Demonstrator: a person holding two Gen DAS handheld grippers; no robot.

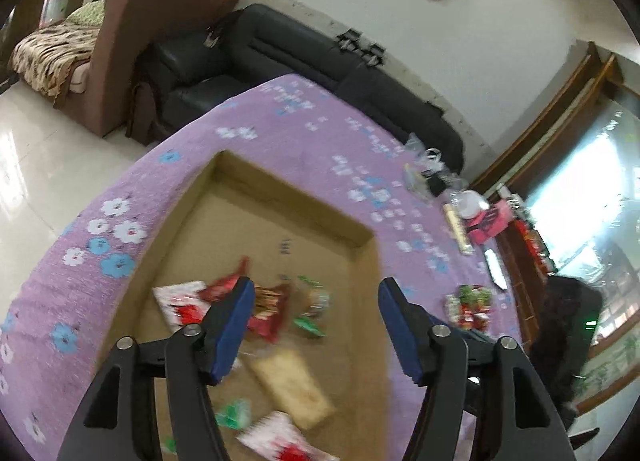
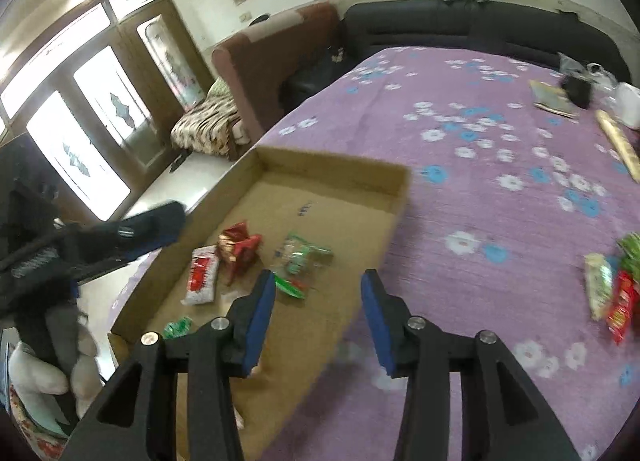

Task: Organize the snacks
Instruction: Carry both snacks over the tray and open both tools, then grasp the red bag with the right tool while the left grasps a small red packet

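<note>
Left gripper (image 1: pixel 316 325) hung above the cardboard tray (image 1: pixel 362 239), blue-padded fingers spread wide, nothing between them. Right gripper (image 2: pixel 318 319) likewise spread and empty, poised over the tray's near right wall (image 2: pixel 384 253).

Tray: shallow, rectangular, plain brown corrugated board with low upright walls, resting on a lilac woven tablecloth (image 1: pixel 280 125) printed with white and blue flowers.

Inside the tray, loose snack packets, all glossy film and blurred in both views:
- white pillow pack with red print (image 2: pixel 202 275), lying flat near the left wall
- crumpled red-and-gold packet (image 2: pixel 236 249), just beside the white one
- clear-and-green wrapper (image 2: pixel 302 255), right of the red packet
- small green sachet (image 2: pixel 178 327), nearer the front
- flat tan rectangular packet (image 1: pixel 294 391), seen in the left wrist view only

Outside the tray, on the cloth to the right, a small heap of red and green packets (image 2: pixel 618 289) well apart from the tray wall.

Far end of table: clutter of clear plastic and a pink box (image 1: pixel 490 221), too blurred to detail.
</note>
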